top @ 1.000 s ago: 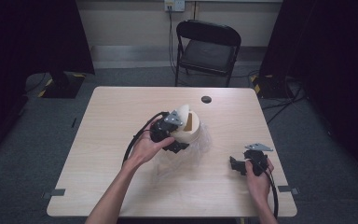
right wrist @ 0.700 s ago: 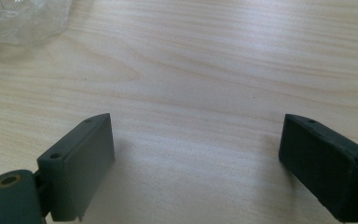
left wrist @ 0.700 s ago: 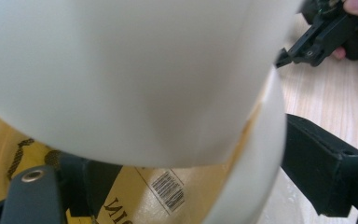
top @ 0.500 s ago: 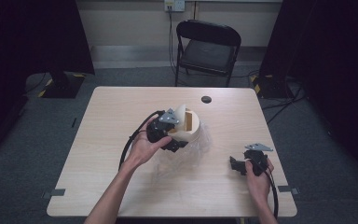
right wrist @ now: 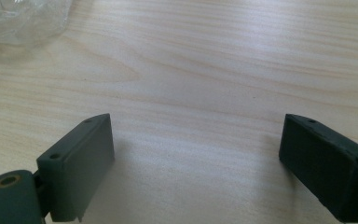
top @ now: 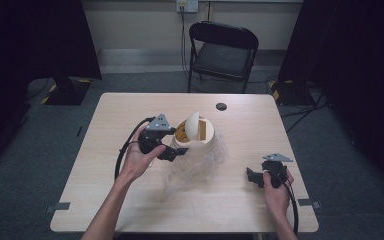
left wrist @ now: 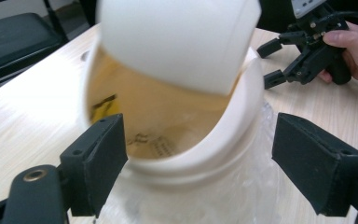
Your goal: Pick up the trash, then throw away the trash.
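The cream-white round plastic tub [top: 196,137] lies tipped on the pale wooden worktop [top: 130,105] a little left of centre, resting on a crumpled sheet of clear plastic film [top: 200,162]. Its mouth is turned toward the person's left, and its yellowish inside shows in the left gripper view [left wrist: 168,121]. A white curved lid or flap [left wrist: 177,37] hangs over the top of the mouth.

The left tongs [top: 172,150] sit just beside that mouth, at the tub's left side. In the left gripper view the 2 black pads [left wrist: 98,163] stand wide apart with the tub's rim between them; a gap shows at the right pad, and the left pad may be brushing the wall, though I cannot tell. They grip nothing. The tub's long axis runs roughly straight away from these tongs, so a short push forward should bring the rim deeper between the pads.

The right tongs [top: 254,176] rest low over the worktop, well apart from the tub on its right, jaws spread over bare wood [right wrist: 191,140]. The left hand [top: 137,160] is much the nearer.
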### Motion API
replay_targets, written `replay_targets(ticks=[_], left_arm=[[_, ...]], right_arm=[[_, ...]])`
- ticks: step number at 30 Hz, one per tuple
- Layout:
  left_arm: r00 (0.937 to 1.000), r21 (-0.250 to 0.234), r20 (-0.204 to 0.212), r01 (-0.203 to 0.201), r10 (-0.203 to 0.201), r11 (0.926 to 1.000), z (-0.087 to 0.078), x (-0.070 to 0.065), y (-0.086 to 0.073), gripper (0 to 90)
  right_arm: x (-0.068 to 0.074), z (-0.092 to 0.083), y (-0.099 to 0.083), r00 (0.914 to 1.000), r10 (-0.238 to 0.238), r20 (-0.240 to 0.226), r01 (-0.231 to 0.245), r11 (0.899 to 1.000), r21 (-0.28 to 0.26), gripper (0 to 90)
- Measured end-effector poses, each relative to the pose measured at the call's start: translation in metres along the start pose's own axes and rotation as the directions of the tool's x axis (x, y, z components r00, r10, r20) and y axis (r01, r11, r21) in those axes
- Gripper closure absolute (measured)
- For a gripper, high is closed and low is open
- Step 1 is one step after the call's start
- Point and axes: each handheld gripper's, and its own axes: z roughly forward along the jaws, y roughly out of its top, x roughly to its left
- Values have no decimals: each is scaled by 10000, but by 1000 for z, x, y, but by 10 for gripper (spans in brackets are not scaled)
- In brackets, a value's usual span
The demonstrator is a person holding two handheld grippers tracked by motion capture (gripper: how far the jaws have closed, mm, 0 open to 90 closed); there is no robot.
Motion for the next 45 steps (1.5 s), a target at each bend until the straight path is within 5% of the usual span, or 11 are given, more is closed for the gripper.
replay_targets(ticks=[5,17,23,27,31,34,42,43,45], left_arm=[[9974,-483,-371,597,-615,9970,-22,15,-16,170],[9843,51,-1234,1279,-1263,9918,-53,33,-63,165],[9771,178,-1454,1598,-1555,9870,-48,37,-81,170],[9746,956,-1622,1712,-1544,9806,-42,45,-92,172],[9709,912,-1542,1984,-1830,9759,-39,52,-104,170],[9646,1281,-1665,2266,-2043,9655,-31,55,-113,170],[9614,2039,-1796,2437,-2085,9482,-15,60,-129,181],[9512,2033,-1856,2827,-2466,9374,-14,60,-135,179],[9500,2032,-1889,2854,-2485,9366,-11,58,-141,191]], right_arm=[[0,0,0,10000,0,2,0,10000,-1,92],[0,0,0,10000,1,2,-1,10000,1,92],[1,1,1,10000,41,19,-41,10000,7,88],[1,1,1,10000,66,25,-66,10000,0,88],[1,1,1,10000,34,20,-34,10000,7,88],[1,1,1,10000,26,29,-26,10000,2,88],[1,1,1,10000,5,35,-5,10000,7,88],[1,1,1,10000,31,28,-31,10000,8,88],[1,1,1,10000,7,33,-7,10000,8,89]])
